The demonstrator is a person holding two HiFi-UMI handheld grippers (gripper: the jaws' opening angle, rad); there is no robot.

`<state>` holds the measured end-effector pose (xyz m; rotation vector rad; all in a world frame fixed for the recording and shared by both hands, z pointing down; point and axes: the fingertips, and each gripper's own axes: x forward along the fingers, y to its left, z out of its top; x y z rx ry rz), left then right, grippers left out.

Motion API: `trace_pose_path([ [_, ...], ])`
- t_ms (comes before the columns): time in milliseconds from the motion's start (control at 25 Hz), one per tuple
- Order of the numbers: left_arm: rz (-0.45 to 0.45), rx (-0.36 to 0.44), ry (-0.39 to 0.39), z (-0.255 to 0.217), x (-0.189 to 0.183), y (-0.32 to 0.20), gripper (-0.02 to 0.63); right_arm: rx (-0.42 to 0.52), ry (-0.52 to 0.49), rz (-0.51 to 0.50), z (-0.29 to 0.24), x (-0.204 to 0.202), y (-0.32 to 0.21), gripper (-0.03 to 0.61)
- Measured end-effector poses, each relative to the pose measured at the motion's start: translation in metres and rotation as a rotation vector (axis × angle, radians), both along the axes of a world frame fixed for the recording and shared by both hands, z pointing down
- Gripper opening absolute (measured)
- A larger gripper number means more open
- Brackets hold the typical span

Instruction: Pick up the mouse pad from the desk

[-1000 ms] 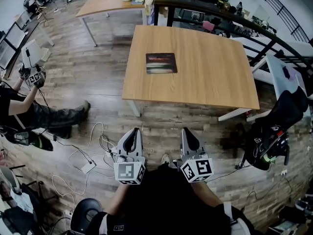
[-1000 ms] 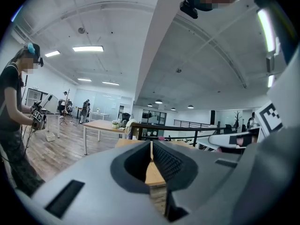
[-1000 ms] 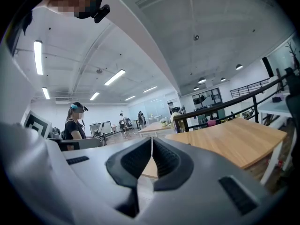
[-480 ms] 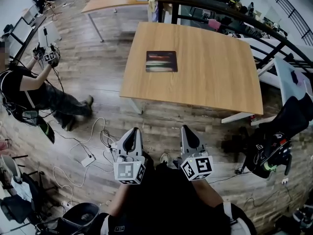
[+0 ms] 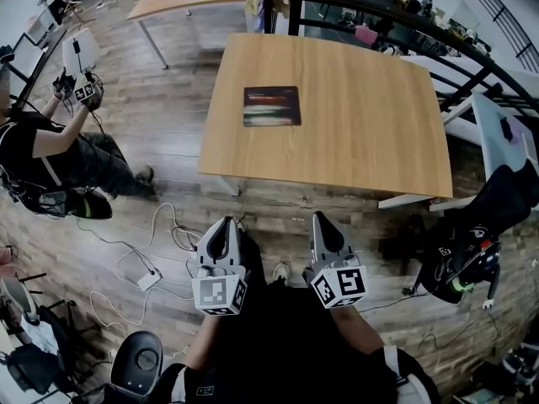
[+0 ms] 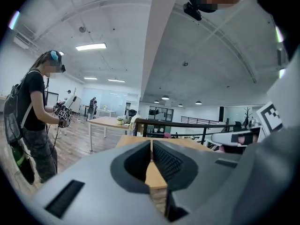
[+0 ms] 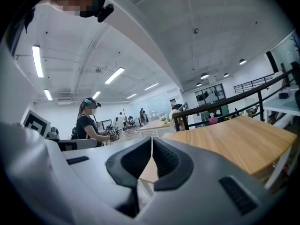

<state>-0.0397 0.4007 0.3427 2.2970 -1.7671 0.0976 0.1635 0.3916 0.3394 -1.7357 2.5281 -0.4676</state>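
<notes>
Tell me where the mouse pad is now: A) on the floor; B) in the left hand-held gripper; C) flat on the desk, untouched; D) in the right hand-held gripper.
C: the mouse pad lies flat on the desk, beyond the left hand-held gripper and right hand-held gripper.

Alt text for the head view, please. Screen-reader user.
A dark mouse pad lies untouched on a wooden desk, seen from above. Short of the desk, the left gripper and right gripper are held side by side, fingers shut. Another person stands at left.

Wood-plank floor [image 5: 126, 133], black railing [image 5: 396, 11], white ceiling [image 6: 117, 41] with strip lights [image 6: 90, 46].
</notes>
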Motion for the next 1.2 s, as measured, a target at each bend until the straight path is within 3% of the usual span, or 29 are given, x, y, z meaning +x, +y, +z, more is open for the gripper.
trace_pose_path([
  [600,0.017,-0.010,0.019,0.001,-0.074,-0.137,0.031,-0.021,0.032,0.068,-0.002,-0.055,-0.124,0.032],
  [1200,0.157,-0.078,0.031,0.028,-0.115,-0.240,0.031,-0.053,0.055,0.183,0.007,-0.099,-0.211,0.032],
])
